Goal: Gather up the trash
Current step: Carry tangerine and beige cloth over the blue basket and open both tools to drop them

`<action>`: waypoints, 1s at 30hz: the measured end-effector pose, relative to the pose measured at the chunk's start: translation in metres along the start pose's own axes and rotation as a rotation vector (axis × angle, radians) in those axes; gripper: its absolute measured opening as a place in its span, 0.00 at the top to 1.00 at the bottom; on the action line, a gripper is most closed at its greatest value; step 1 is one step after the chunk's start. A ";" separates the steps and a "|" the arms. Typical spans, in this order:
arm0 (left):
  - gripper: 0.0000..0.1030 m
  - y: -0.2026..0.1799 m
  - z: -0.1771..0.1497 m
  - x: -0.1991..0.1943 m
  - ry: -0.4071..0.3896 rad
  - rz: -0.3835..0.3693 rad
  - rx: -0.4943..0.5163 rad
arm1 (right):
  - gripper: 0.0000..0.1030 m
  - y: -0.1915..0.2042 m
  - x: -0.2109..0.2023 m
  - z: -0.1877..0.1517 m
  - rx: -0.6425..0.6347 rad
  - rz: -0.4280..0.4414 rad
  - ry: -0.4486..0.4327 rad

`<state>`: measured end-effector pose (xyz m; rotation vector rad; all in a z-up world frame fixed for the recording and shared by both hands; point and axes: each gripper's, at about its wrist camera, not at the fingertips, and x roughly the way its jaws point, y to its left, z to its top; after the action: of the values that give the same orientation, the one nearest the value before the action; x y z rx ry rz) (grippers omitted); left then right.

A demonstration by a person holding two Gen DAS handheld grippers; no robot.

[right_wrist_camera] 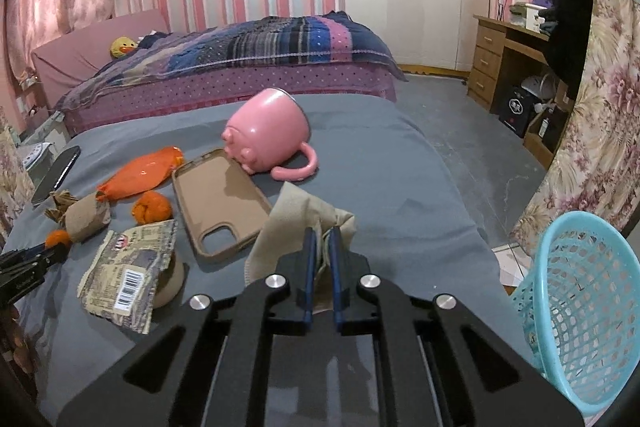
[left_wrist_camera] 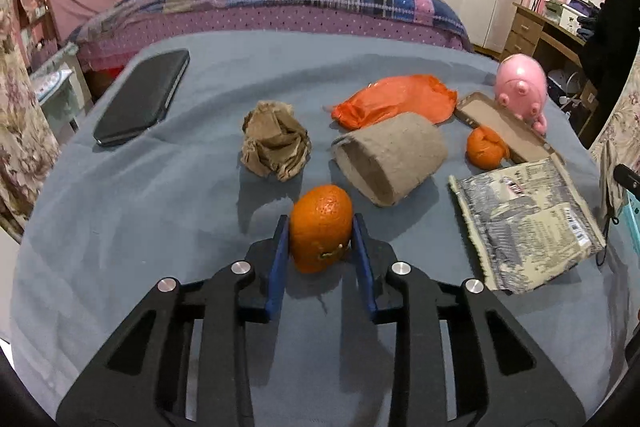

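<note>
My left gripper (left_wrist_camera: 320, 227) is shut on an orange (left_wrist_camera: 320, 227), holding it just over the grey cloth. Beyond it lie a crumpled brown paper ball (left_wrist_camera: 275, 141), a grey cardboard cup (left_wrist_camera: 390, 157) on its side, an orange plastic bag (left_wrist_camera: 394, 100), orange peel (left_wrist_camera: 485, 147) and a torn printed wrapper (left_wrist_camera: 524, 223). My right gripper (right_wrist_camera: 323, 239) is shut on a beige paper sheet (right_wrist_camera: 298, 227), lifted above the cloth. A light blue mesh basket (right_wrist_camera: 580, 307) stands to its right, off the table's edge.
A pink pig mug (right_wrist_camera: 268, 129) lies on its side beside a brown phone case (right_wrist_camera: 222, 201). A black phone (left_wrist_camera: 144, 97) lies at the far left. A bed (right_wrist_camera: 240, 63) stands behind the table, a wooden desk (right_wrist_camera: 504, 55) at right.
</note>
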<state>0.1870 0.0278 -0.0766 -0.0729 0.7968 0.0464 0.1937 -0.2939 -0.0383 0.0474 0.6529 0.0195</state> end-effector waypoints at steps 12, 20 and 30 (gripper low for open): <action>0.72 -0.028 0.009 -0.064 -0.148 0.018 0.022 | 0.93 0.003 -0.038 0.005 -0.013 0.044 -0.097; 0.72 -0.051 0.010 -0.088 -0.188 0.000 0.065 | 0.93 -0.006 -0.059 0.008 0.005 0.062 -0.136; 0.72 -0.070 0.013 -0.098 -0.210 -0.024 0.078 | 0.93 -0.019 -0.070 0.005 0.004 0.071 -0.134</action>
<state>0.1326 -0.0420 0.0059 -0.0035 0.5870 -0.0003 0.1408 -0.3155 0.0070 0.0746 0.5166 0.0829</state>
